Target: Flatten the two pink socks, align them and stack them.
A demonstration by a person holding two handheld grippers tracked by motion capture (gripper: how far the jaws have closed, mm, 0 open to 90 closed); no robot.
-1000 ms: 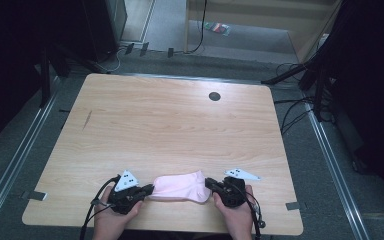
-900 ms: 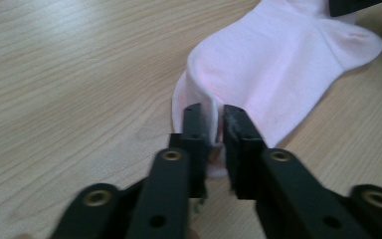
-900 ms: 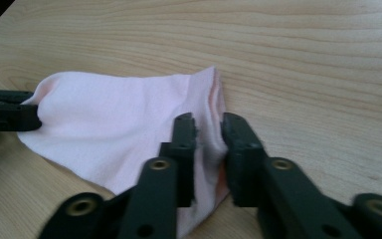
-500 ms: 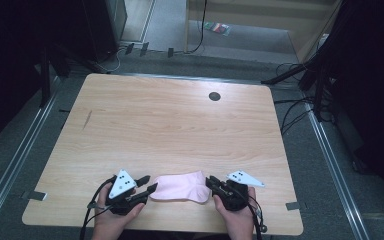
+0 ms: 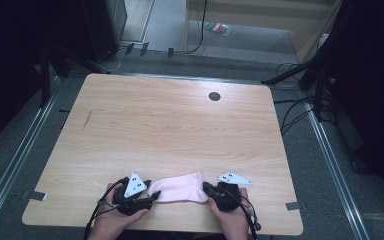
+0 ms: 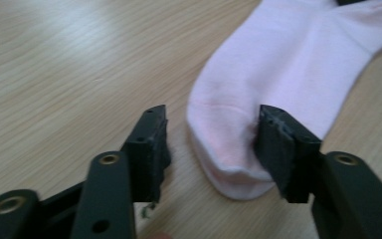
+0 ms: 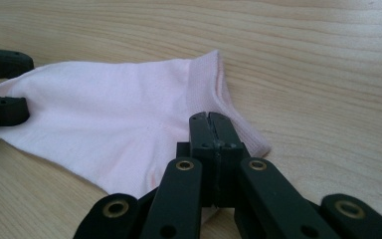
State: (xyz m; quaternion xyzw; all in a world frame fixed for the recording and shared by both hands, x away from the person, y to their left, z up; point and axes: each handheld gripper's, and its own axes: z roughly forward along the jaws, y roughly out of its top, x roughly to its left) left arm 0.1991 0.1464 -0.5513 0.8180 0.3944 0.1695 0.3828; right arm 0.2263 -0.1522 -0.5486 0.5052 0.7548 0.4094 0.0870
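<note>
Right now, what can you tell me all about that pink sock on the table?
The pink sock is a short ankle sock of soft knit cloth, lying flat near the front edge of the wooden table. Its rounded toe sits between the open jaws of the left gripper, one jaw resting on the cloth. Its ribbed cuff end points toward the right gripper, whose jaws are shut on the heel side. The sock looks clean, with only slight wrinkles.

You are working at a pale wood surface [image 5: 170, 130] with a round dark grommet [image 5: 214, 96] near its far edge. Grey floor [image 5: 230, 47] is surrounding it, black cables [image 5: 292, 117] are trailing at the right, and light is falling from beyond.
</note>
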